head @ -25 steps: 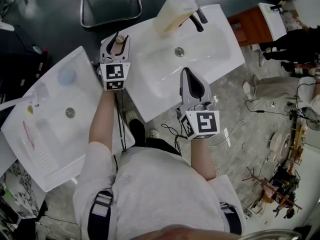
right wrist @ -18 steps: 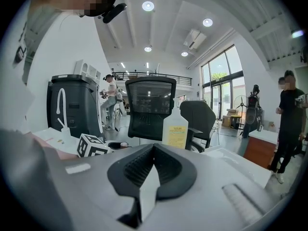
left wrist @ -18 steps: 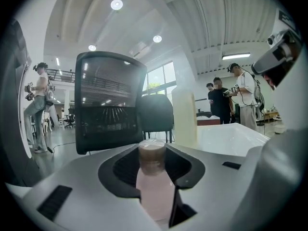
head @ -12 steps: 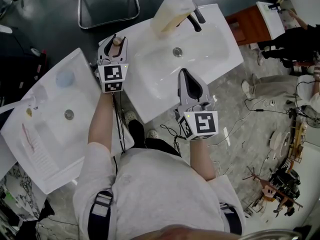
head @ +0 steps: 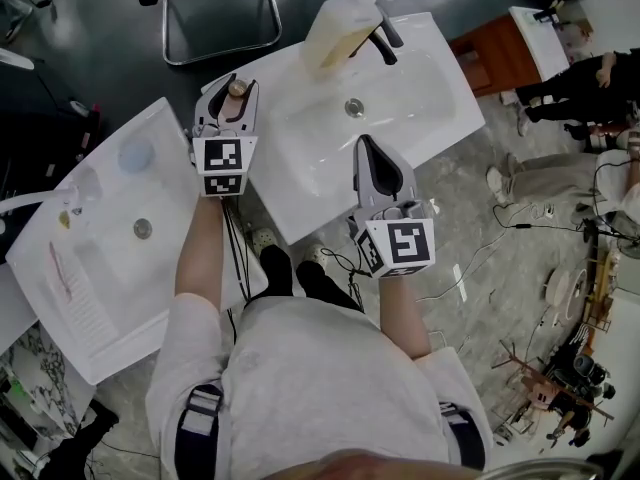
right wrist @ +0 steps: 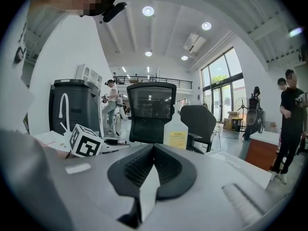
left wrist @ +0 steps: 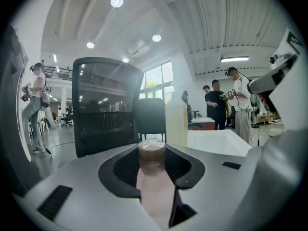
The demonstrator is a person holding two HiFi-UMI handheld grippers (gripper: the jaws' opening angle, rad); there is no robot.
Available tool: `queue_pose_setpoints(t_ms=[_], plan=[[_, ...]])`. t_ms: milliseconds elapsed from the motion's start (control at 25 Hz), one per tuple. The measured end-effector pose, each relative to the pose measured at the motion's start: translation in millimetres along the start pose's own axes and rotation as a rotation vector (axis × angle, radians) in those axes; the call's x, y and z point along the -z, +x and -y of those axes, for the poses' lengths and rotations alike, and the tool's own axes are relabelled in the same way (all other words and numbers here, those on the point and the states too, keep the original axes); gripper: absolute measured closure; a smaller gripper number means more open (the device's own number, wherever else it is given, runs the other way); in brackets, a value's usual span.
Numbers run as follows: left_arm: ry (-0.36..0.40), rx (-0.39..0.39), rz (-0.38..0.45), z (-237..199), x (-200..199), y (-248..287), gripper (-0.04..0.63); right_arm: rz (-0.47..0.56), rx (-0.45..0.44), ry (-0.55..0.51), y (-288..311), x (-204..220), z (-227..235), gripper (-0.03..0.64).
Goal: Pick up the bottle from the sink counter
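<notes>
Bottle [left wrist: 153, 186], brown-capped, is gripped by the left tongs [head: 234, 88] over the bench's [head: 310, 193] left end; the right tongs [head: 370, 153] are closed, empty. Print on the jug's [right wrist: 177, 134] yellow label cannot be read.

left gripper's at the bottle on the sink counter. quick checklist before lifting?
1. Bottle between the left gripper jaws: ok.
2. Jaws shut on its body, below the cap: ok.
3. Bottle upright in the jaws: ok.
4. Bottle base already off the counter: cannot tell, neither view shows the base.
5. Right gripper out of the way: ok, jaws shut on nothing, over the basin, apart from the left.
6. Jug by the faucet apart from the bottle: ok.
</notes>
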State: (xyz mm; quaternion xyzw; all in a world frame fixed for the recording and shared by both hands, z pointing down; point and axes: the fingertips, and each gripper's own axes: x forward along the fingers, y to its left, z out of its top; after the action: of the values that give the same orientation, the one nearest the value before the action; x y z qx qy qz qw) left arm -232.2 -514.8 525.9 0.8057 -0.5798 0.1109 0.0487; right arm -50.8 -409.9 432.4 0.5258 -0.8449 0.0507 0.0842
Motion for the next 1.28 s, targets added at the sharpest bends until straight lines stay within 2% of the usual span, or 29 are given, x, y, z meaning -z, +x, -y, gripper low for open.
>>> queue_pose_setpoints(t_ms=[240, 440, 760, 1280], plan=[[-0.019, -0.010, 0.071, 10.7, -44.3, -33.4, 0.459, 0.042, -0.031, -0.005, -9.4, -15.5, -4.0, 0.606], [-0.035, -0.042, 0.099, 18.9, -72.4, -63.8, 0.459, 0.075, -0.055, -0.008, -20.7, -27.6, -4.4, 0.606], [-0.040, -0.038, 0.120, 47.9, -101.2, -113.5, 0.459, 0.121, -0.089, -0.011, -46.6, -43.3, 1.0, 0.606], [-0.037, -0.126, 0.167, 83.6, -144.4, -194.1, 0.457, 0.182, -0.139, -0.028, -90.3, -68.4, 12.1, 0.606]])
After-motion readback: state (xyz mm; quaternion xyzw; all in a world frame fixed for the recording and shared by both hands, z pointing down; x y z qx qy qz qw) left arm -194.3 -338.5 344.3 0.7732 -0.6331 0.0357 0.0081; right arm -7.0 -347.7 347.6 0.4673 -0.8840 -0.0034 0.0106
